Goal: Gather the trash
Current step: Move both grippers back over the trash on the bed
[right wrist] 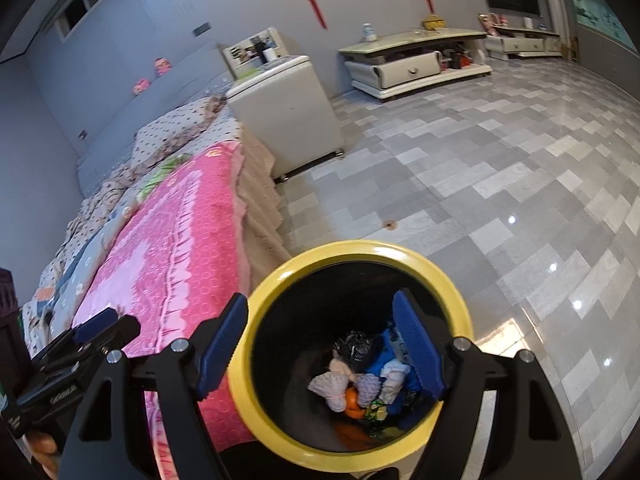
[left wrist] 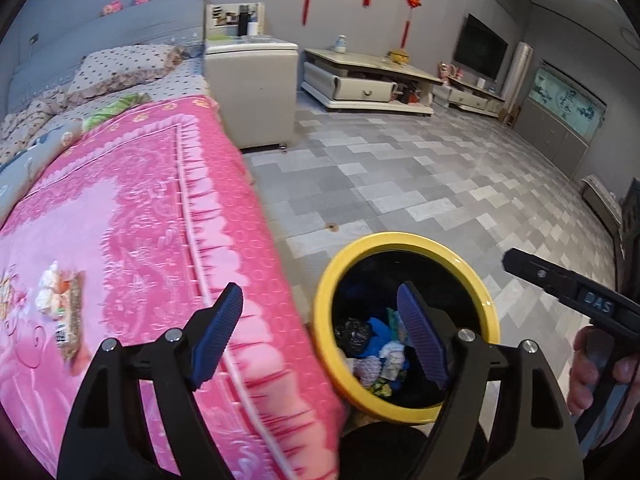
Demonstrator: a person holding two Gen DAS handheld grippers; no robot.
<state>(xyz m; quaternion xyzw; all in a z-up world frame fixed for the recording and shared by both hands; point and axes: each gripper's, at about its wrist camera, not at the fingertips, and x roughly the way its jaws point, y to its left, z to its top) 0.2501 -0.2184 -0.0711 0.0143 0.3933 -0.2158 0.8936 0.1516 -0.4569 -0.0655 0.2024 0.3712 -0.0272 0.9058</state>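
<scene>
A yellow-rimmed black bin (left wrist: pixel 404 240) stands on the floor beside the bed; it also shows in the right wrist view (right wrist: pixel 360 250). Several trash pieces lie in it (right wrist: pixel 360 376). My left gripper (left wrist: pixel 320 340) is open and empty, over the bed edge and the bin's rim. My right gripper (right wrist: pixel 320 348) is open and empty, right above the bin's mouth. It also shows from the side in the left wrist view (left wrist: pixel 516 264). On the pink blanket (left wrist: pixel 152 208) lie a crumpled white piece (left wrist: pixel 50 286) and a snack wrapper (left wrist: pixel 70 326).
A white cabinet (left wrist: pixel 256 92) stands at the bed's far end. A low TV stand (left wrist: pixel 368 80) runs along the back wall. Grey tiled floor (left wrist: pixel 420 184) stretches to the right. A small brown spot (left wrist: pixel 332 227) lies on the floor beyond the bin.
</scene>
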